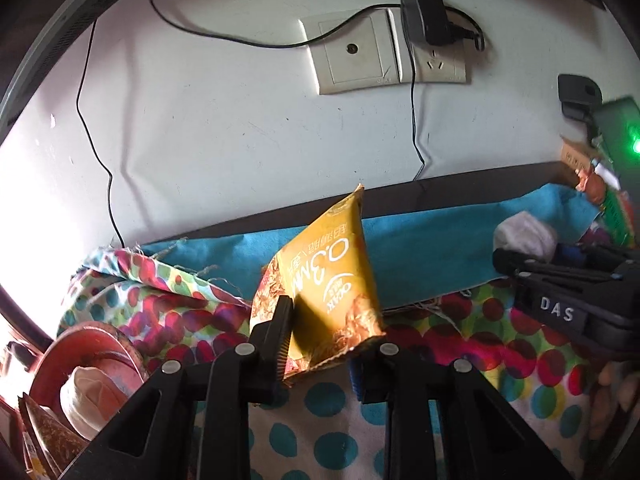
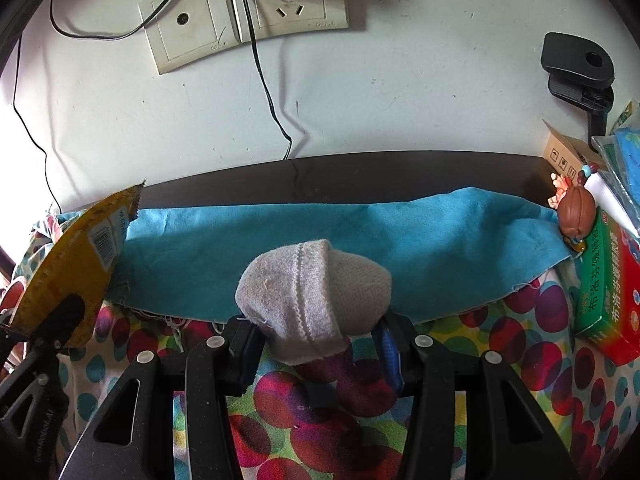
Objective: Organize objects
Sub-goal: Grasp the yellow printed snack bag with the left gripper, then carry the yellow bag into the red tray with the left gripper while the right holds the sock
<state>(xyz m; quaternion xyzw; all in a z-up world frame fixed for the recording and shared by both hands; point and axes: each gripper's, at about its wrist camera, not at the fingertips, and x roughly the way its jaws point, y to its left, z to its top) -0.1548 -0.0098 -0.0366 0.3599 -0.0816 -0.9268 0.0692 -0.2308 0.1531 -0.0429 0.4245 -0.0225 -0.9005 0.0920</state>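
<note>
A yellow snack packet (image 1: 328, 280) stands tilted above the dotted cloth, pinched at its lower edge by my left gripper (image 1: 320, 354), which is shut on it. The same yellow snack packet (image 2: 76, 264) shows at the left of the right wrist view, with the left gripper's black finger (image 2: 60, 320) on it. A rolled grey sock (image 2: 312, 296) is clamped between the pads of my right gripper (image 2: 316, 344), lifted slightly off the cloth. From the left wrist view the sock (image 1: 524, 236) and the right gripper (image 1: 560, 276) appear at the right.
A blue cloth (image 2: 400, 240) lies along the back over a colourful dotted cloth (image 2: 280, 420). A green and red medicine box (image 2: 608, 296) and a small figurine (image 2: 576, 212) stand at the right. A red bowl (image 1: 88, 352) with a white item sits at the left. Wall sockets (image 2: 240, 16) and cables are behind.
</note>
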